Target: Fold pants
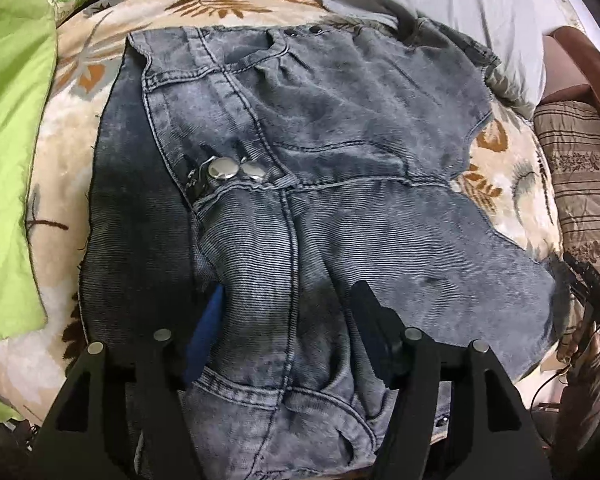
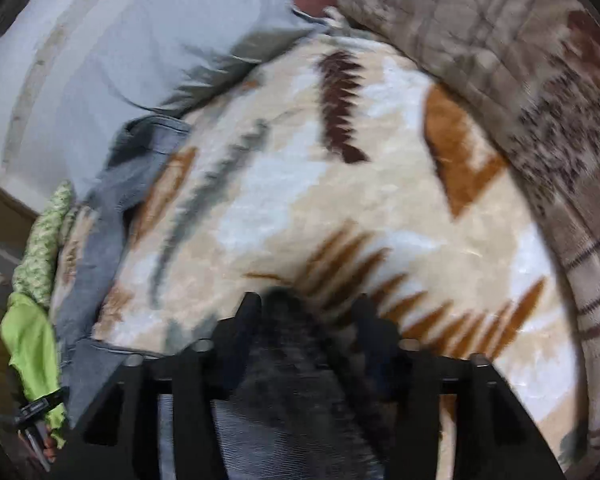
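Grey washed denim pants (image 1: pixel 320 140) lie folded in a flat stack on a cream leaf-print blanket (image 1: pixel 72 128), with two metal buttons (image 1: pixel 220 169) showing near the middle. My left gripper (image 1: pixel 288 290) points down at the near edge of the stack. It is open, denim bulges between its fingers, and the blue pad (image 1: pixel 204 328) is partly tucked beside a fold. In the blurred right wrist view, my right gripper (image 2: pixel 308 300) is open over the blanket (image 2: pixel 300 200), with a dark corner of the pants (image 2: pixel 284 360) lying between its fingers. More denim (image 2: pixel 100 220) runs along the left.
A lime green cloth (image 1: pixel 8 160) lies left of the pants. A white pillow (image 1: pixel 460 0) sits at the far side. A brown striped quilt (image 1: pixel 580 168) borders the blanket on the right and fills the right side (image 2: pixel 500 60) of the right wrist view.
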The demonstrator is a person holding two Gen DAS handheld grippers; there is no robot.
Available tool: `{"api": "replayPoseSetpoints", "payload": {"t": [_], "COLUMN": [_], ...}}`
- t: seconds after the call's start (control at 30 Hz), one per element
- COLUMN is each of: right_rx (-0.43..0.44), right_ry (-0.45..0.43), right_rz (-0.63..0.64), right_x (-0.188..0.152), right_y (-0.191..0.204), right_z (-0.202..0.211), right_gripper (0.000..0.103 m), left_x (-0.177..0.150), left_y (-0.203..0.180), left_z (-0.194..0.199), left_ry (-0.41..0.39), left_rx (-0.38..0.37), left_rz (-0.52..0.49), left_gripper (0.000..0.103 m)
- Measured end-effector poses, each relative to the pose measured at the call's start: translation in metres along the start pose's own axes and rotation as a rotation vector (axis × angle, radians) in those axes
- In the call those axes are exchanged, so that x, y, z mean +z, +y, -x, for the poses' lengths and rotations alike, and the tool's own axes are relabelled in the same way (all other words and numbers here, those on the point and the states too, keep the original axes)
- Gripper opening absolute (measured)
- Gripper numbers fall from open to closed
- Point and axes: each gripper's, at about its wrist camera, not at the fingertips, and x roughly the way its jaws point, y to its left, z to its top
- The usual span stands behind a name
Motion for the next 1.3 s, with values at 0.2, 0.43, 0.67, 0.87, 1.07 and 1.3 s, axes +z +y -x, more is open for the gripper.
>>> {"api": "replayPoseSetpoints", "payload": {"t": [0.2, 0.43, 0.67, 0.87, 1.07, 1.3], "right_rx": [-0.08, -0.211, -0.29, -0.248, -0.17, 0.025], "right_ry": [0.027, -0.021, -0.059, -0.046, -0.085, -0.083], "right_rz": [0.049, 0.213, 0.136, 0.027, 0.07, 0.108], "right_x": [0.001, -0.004, 0.011, 0.009, 0.027, 0.081], "right_y": [0.008, 0.027, 0.006, -0.018, 0.026, 0.111], "right_z": [-0.008, -0.007, -0.012, -0.005, 0.012, -0.029], "right_gripper": [0.056, 0.005, 0.0, 0.006, 0.065, 0.065], "left_x": [0.004, 0.004, 0.005, 0.004, 0.024, 0.065], "left_y": [-0.004, -0.009, -0.007, -0.004, 0.036, 0.069], "left_z": [-0.004, 0.001, -0.019, -0.007, 0.033, 0.017], "left_ry": [0.004, -0.019, 0.005, -0.004, -0.075, -0.062], "left_rx": [0.006, 0.027, 0.105, 0.081, -0.003, -0.035], "left_rz": [0.001, 0.001, 0.014, 0.015, 0.153, 0.299], "left_gripper": [0.064, 0.064, 0.064, 0.064, 0.07, 0.07]}}
